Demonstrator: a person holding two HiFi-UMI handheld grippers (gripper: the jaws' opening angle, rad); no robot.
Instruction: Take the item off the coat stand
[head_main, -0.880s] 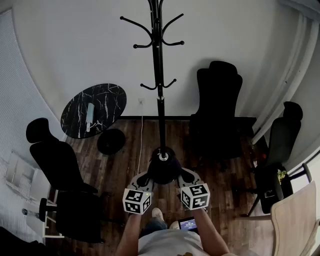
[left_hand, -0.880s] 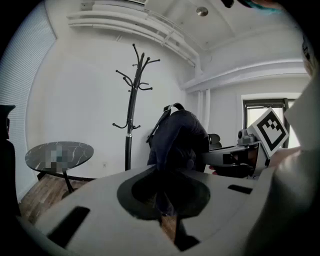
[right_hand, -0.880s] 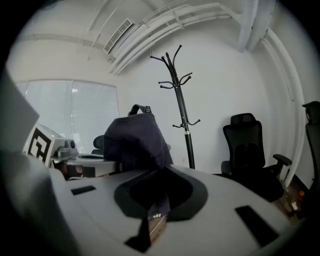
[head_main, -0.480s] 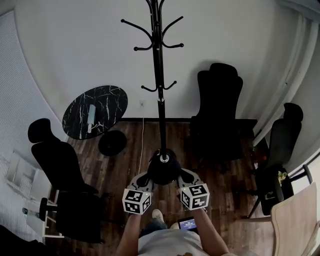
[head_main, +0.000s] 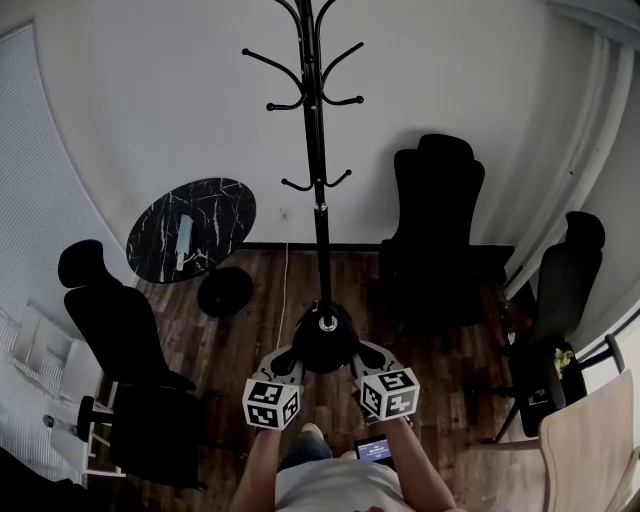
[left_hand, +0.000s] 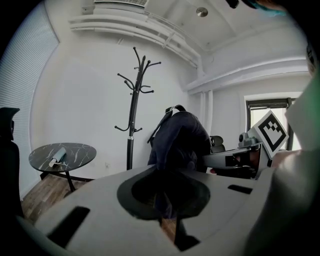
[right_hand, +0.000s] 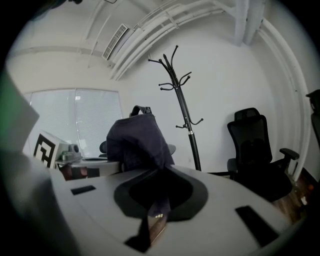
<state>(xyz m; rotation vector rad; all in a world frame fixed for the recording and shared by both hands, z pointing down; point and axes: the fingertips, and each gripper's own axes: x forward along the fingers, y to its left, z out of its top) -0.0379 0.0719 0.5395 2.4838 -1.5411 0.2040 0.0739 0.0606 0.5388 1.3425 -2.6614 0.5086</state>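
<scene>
A dark cloth item hangs bunched between my two grippers, in front of the black coat stand, whose hooks are bare. My left gripper is shut on the item's left side and my right gripper on its right side. In the left gripper view the item rises above the closed left gripper, with the stand behind it. Seen from the right gripper view, the item drapes into the closed right gripper. The stand's foot is hidden behind the item.
A round black marble table stands to the left of the stand. Black office chairs sit at the left, behind right and far right. A pale wooden chair is at the lower right.
Both grippers keep their hold on the dark item near the same spot. The view has tipped a little, so the stand and furniture sit slightly lower in the picture.
</scene>
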